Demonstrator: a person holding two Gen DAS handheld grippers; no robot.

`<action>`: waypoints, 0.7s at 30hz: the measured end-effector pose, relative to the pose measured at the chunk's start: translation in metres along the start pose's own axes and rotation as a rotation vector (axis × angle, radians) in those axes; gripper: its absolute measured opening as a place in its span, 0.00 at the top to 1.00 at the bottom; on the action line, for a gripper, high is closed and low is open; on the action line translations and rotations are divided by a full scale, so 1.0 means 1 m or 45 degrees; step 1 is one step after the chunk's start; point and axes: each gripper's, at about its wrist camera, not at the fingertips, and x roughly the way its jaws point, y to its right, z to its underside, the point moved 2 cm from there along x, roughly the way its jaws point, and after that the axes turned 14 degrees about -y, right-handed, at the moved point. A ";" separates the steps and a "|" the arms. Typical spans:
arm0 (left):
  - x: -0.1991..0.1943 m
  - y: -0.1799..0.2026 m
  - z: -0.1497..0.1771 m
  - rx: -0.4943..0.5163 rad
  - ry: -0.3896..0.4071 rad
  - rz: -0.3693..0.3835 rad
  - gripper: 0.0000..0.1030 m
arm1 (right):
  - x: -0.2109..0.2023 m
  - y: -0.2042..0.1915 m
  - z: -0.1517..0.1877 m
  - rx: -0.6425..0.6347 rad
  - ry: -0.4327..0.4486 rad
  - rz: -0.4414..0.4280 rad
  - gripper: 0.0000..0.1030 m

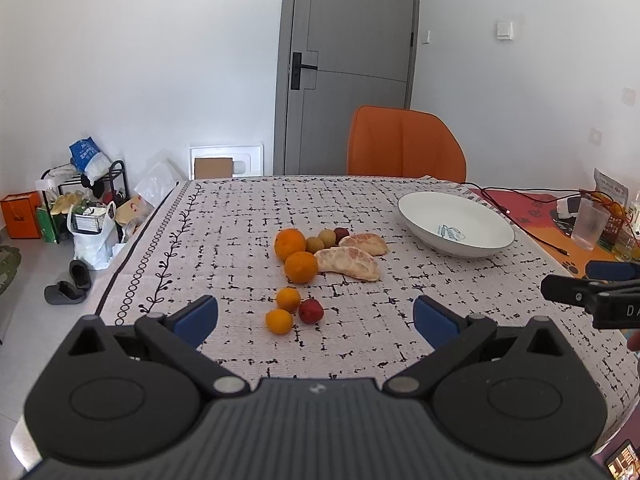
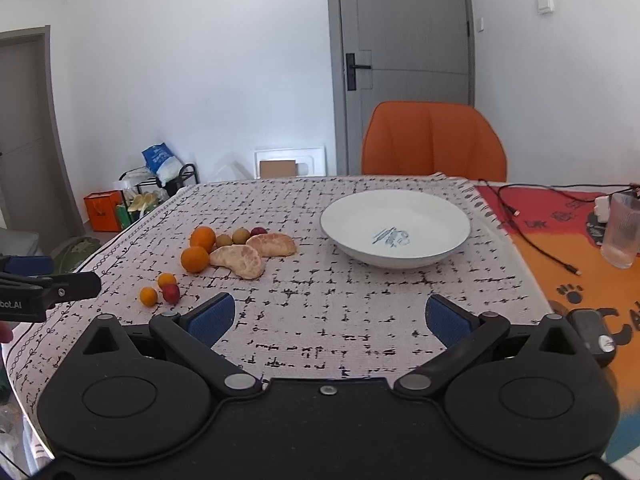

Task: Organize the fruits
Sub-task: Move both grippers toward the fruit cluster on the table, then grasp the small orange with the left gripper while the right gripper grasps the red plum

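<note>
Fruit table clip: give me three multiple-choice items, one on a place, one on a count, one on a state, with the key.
1. Where does the white bowl sit relative to the fruit pile?
A. To its right
B. To its left
C. Under it

2. How many peeled citrus segments lie on the tablecloth?
A. One
B. Two
C. Four

3. What is the state of the left tool and the right tool?
A. Both shut on fruit
B. One holds an orange
C. Both open and empty

Key: 1 A, the bowl is right of the pile in both views. 2 B, two pale segments lie side by side. 3 C, each tool's blue pads stand apart with only cloth between.
</note>
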 end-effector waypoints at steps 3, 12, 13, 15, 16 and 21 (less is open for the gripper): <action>0.007 -0.003 -0.001 -0.010 -0.006 0.021 0.01 | 0.007 0.001 -0.002 0.002 -0.017 -0.008 0.00; 0.025 -0.005 -0.004 -0.010 -0.016 0.052 0.07 | 0.029 0.003 -0.008 0.012 -0.075 -0.061 0.00; 0.028 -0.005 -0.005 -0.010 -0.020 0.054 0.08 | 0.032 0.003 -0.009 0.014 -0.080 -0.068 0.00; 0.033 -0.005 -0.006 -0.011 -0.029 0.059 0.11 | 0.037 0.003 -0.011 0.017 -0.091 -0.082 0.00; 0.036 -0.005 -0.006 -0.012 -0.036 0.064 0.14 | 0.039 0.002 -0.012 0.016 -0.094 -0.089 0.00; 0.051 -0.010 -0.007 -0.045 -0.091 0.084 0.25 | 0.053 -0.002 -0.015 -0.010 -0.124 -0.126 0.00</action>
